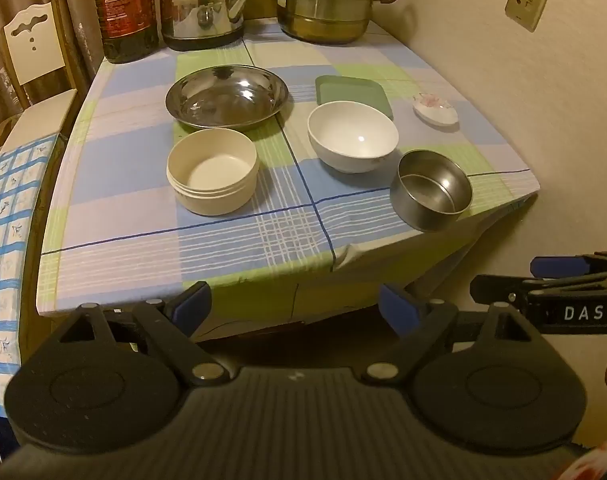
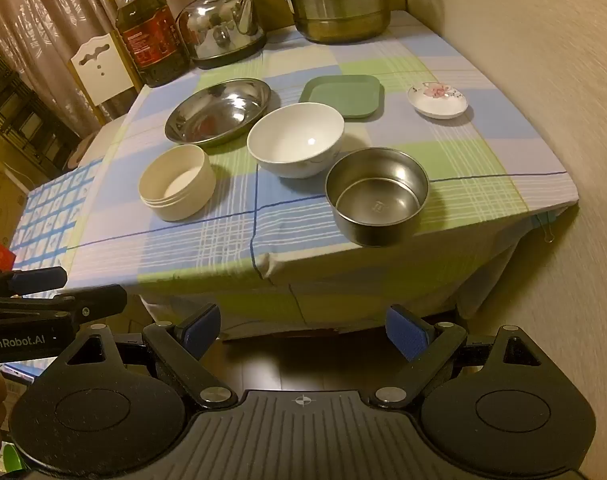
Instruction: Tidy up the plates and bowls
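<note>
Steel bowl [image 2: 377, 196] beside white bowl [image 2: 295, 140] on checked tablecloth [image 2: 207, 240]; left tool [image 1: 295, 308] and right tool [image 2: 303, 332] both spread, empty.

A table [image 1: 115, 216] under a checked blue, green and white cloth carries a steel plate [image 1: 226, 96], a green square plate [image 1: 353, 94], a small flowered dish [image 1: 435, 109], a cream round container [image 1: 212, 170], a white bowl [image 1: 352, 141] and a steel bowl [image 1: 431, 189] near its front corner. At the back stand an oil bottle [image 1: 126, 10], a kettle [image 1: 203, 4] and a stacked steamer pot [image 1: 327, 0].
</note>
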Tool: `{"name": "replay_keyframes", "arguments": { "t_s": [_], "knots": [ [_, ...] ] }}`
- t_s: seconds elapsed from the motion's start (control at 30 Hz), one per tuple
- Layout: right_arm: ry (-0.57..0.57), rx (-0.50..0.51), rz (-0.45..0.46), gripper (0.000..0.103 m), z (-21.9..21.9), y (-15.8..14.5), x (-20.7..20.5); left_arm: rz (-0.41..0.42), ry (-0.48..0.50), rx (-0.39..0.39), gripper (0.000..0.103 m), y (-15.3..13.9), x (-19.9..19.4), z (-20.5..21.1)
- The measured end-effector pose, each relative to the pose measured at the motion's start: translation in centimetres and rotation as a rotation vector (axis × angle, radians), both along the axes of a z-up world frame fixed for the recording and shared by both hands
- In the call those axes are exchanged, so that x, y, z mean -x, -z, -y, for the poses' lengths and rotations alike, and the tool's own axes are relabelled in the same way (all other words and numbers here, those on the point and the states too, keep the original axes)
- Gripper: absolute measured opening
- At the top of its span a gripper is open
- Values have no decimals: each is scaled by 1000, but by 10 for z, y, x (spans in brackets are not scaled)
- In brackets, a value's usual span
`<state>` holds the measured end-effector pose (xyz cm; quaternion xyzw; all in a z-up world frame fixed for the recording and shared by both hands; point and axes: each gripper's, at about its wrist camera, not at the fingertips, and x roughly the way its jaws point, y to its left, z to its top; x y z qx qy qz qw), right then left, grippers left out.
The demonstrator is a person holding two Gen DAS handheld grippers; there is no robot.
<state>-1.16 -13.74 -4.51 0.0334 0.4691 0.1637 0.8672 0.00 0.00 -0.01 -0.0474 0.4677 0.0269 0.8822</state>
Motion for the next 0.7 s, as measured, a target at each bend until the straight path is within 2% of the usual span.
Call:
{"name": "replay_keyframes", "arguments": {
  "t_s": [0.7],
  "knots": [
    [-2,0,1,90,2,-1,-10,-5,-1,4,89,3,-4,1]
  ]
}}
